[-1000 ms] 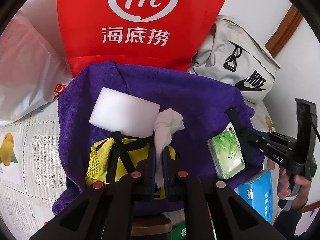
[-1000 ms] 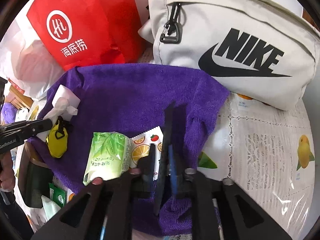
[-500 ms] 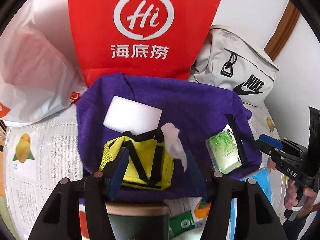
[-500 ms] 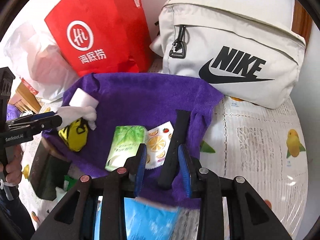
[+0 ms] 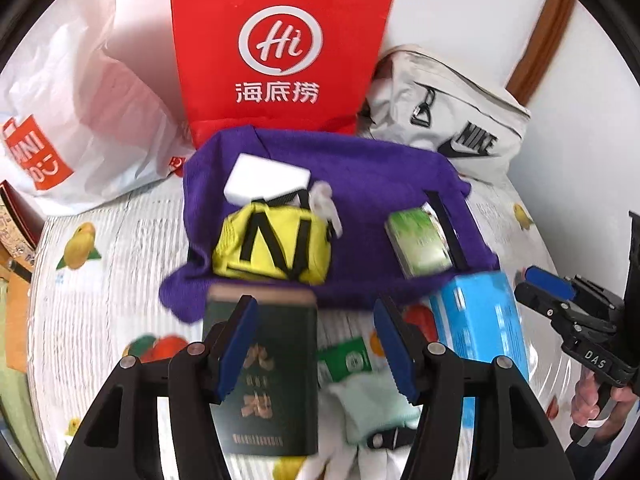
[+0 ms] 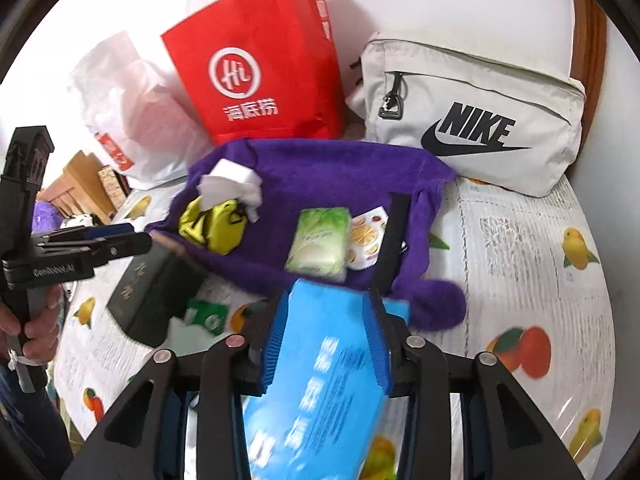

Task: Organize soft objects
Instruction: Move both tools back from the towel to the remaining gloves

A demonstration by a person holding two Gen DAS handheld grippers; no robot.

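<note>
Left wrist view: the left tongs [image 5: 316,344] are standing released and empty over a dark green box [image 5: 262,376]. On the purple towel [image 5: 360,168] are lying the white sponge [image 5: 266,178], a yellow pouch [image 5: 272,250], a crumpled tissue [image 5: 326,204] and the green tissue pack [image 5: 418,246]. A pale cloth [image 5: 376,408] and a blue pack [image 5: 486,328] are waiting on the counter [image 5: 120,240].

Right wrist view: the right tongs [image 6: 326,340], jaws just opening, are flanking the blue pack without visibly pressing it; the black strap [image 6: 390,240] is resting on the towel. Judging by this, roughly half is gathered.
</note>
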